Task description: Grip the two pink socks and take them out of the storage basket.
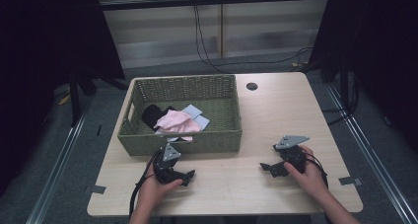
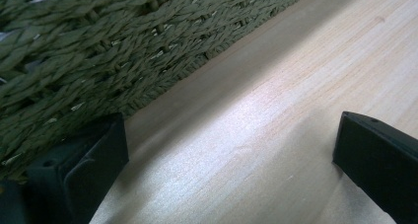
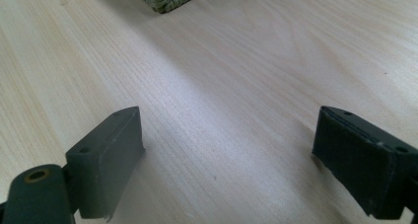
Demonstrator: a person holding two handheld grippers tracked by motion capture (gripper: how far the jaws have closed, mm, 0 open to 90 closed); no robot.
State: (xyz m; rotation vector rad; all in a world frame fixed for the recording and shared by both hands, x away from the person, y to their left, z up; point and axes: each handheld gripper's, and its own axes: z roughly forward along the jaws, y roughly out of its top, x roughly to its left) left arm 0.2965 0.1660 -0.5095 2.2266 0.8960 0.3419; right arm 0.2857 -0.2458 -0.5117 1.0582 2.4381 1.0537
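Both my tongs, left point(image 1: 190, 175) and right point(image 1: 264, 168), rest wide open and empty on the table point(image 1: 276, 110). Nothing begun, I judge; next reach forward into the basket point(image 1: 226, 137) before my left for the pink cloth point(image 1: 175, 121).

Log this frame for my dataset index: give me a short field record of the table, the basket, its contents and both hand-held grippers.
surface: light wooden table, round hole near its far edge
container: green woven basket on the table's left half
contents: pink cloth, black cloth, pale blue cloth, all inside the basket
left hand-held gripper: jaws open, nothing between them, just in front of the basket's near wall
right hand-held gripper: jaws open, nothing between them, over bare table
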